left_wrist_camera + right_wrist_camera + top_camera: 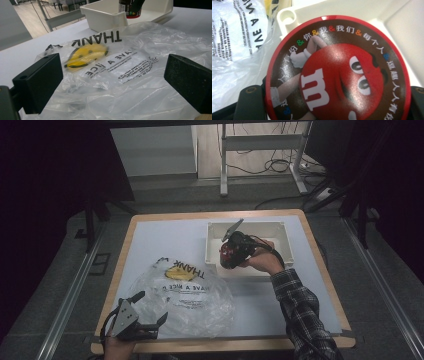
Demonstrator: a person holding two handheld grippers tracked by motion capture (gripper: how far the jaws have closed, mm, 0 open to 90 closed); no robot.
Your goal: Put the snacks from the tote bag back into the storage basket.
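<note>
A round red candy tin (338, 70) is gripped between the jaws of the right tool (231, 251), which is held over the near left corner of the white bin (272, 230). The tin's lid, printed with a red cartoon candy figure, is seen close up in the right gripper view. The left tool (145, 312) is spread wide and holds nothing; its jaws are set just over the near edge of the clear plastic bag (130, 70), which is spread on the worktop (165, 235) beside the bin.

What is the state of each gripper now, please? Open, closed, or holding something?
Left gripper: open, holding nothing, above the plastic bag.
Right gripper: closed on the red candy tub, at the white bin.
</note>
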